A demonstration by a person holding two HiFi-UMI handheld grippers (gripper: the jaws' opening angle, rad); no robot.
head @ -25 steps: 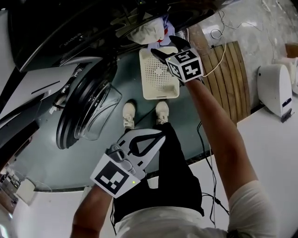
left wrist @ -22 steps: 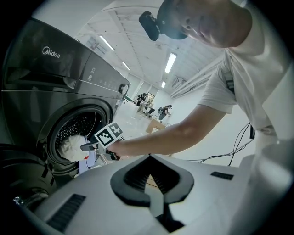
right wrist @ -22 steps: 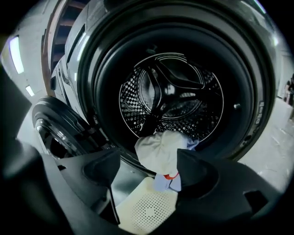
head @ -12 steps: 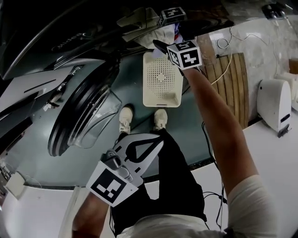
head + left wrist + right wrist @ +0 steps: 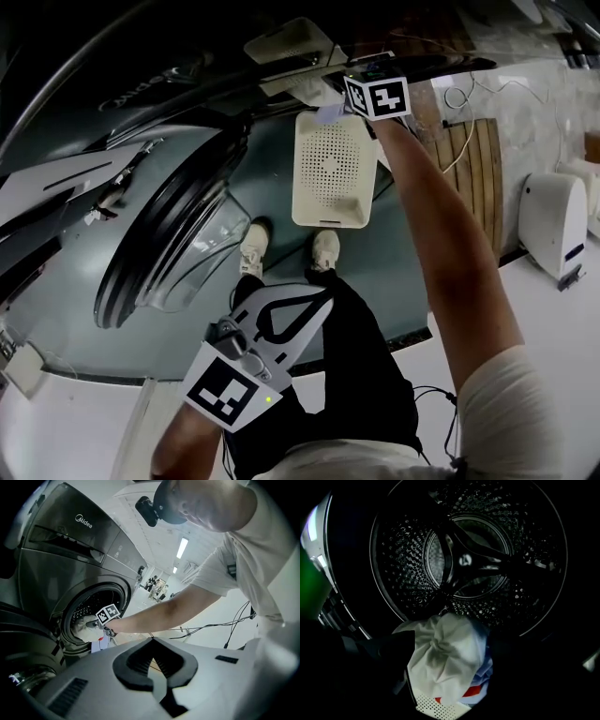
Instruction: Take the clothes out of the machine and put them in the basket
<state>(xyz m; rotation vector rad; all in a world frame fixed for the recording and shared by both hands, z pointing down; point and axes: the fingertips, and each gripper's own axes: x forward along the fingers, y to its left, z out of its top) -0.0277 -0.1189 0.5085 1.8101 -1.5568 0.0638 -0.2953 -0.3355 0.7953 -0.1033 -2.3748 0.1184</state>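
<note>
At the drum mouth, right claw (image 5: 450, 667): jaws apart, straddling a white bundle of clothes (image 5: 443, 660), not clamped on it as far as I can read. The bundle sits at 6 o'clock of the drum (image 5: 468, 555), on the lip, with a blue-and-red piece under it. Rest of the drum looks bare from this angle.

Left claw (image 5: 153, 645): jaws together, nothing between them, idle, well apart from the machine (image 5: 70, 569).

Basket (image 5: 328, 211) is on the floor just below the opening, at 12 o'clock in head view, right under the right claw. Its perforated bottom shows nothing in it.

Progress, my read: early. No grasp yet and nothing transferred. Left to do: clamp, pull out, drop into the basket, repeat if more is hidden.

Pose: right arm (image 5: 441, 244) is near full stretch, running from 5 o'clock up to 12. Left arm (image 5: 183, 450) is bent, claw held near the thighs at 7 o'clock, pointing at the machine. Door (image 5: 169, 244) is swung wide at 9 o'clock.
</note>
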